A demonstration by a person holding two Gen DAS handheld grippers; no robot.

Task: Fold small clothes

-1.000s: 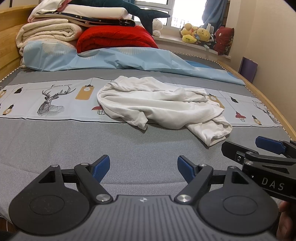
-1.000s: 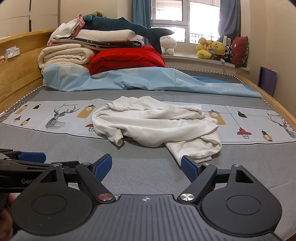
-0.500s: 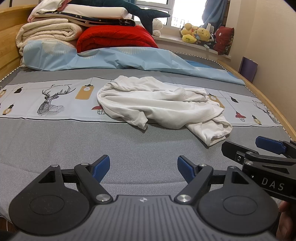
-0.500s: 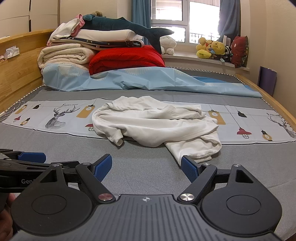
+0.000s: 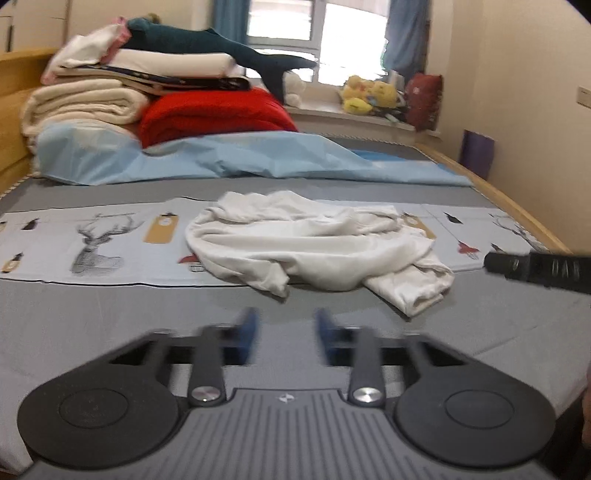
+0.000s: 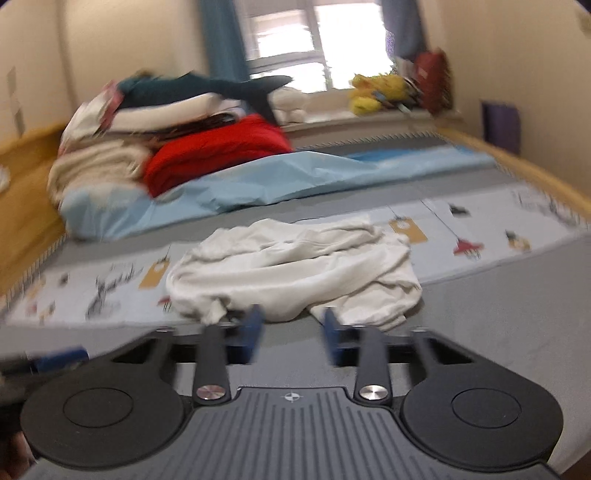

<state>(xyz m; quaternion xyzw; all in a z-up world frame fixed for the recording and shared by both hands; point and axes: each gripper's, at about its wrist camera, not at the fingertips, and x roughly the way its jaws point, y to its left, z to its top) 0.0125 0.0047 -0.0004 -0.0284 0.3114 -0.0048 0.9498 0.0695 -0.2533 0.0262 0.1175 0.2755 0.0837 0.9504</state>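
Hovering low over the bed, both claws — left, right — part-spread, short of the crumpled white garment.

Wooden-framed bed under a bright window, blue curtains, cream walls.

White garment looks like soft matt cotton, all crumpled on the grey woven bed cover. Behind the garment there's a slick pale-blue sheet, fluffy red blanket, wooden bed frame. Left gripper is matt black plastic with shiny metal pivots
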